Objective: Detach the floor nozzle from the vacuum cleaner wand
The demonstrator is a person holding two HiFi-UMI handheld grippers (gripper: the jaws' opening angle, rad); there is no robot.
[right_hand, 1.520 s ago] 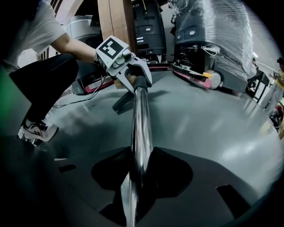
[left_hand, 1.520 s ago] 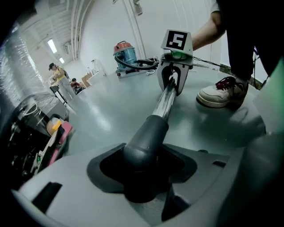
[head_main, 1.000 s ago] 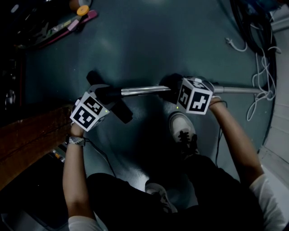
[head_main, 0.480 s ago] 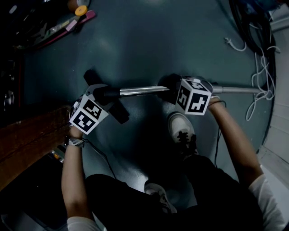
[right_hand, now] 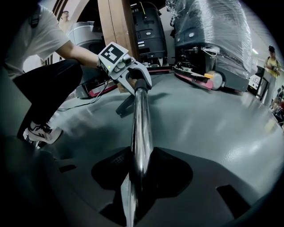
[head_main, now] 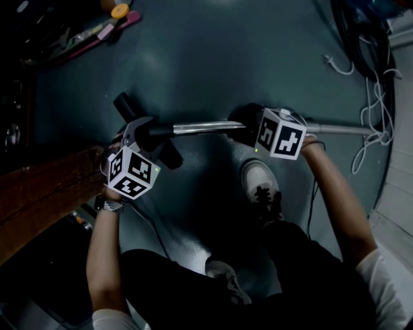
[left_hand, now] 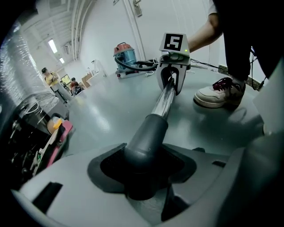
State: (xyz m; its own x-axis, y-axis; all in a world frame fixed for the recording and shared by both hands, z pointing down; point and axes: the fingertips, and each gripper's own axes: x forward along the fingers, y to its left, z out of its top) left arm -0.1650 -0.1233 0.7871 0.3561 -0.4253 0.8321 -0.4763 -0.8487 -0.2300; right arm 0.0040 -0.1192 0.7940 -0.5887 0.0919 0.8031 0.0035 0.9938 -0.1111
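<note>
The chrome wand (head_main: 200, 128) lies level just above the floor, running left to right. Its left end goes into the dark neck (left_hand: 146, 142) of the black floor nozzle (head_main: 129, 109). My left gripper (head_main: 147, 133) is shut on that neck, and the neck (left_hand: 142, 175) fills the gap between its jaws. My right gripper (head_main: 248, 127) is shut on the wand further right, with the chrome tube (right_hand: 141, 133) running out between its jaws (right_hand: 135, 181). In the right gripper view, the left gripper (right_hand: 128, 66) and the nozzle (right_hand: 123, 105) show at the wand's far end.
A wooden plank (head_main: 45, 196) lies close to my left hand. Tools (head_main: 116, 14) lie at the top left. White cables (head_main: 371, 97) and dark hoses are at the right. The person's shoe (head_main: 261, 184) stands just below the wand. A vacuum body (left_hand: 126, 55) sits far off.
My left gripper has rolled on the nozzle neck, so its marker cube swung down and to the right. The nozzle turned slightly with it. The right gripper and the wand stayed put.
</note>
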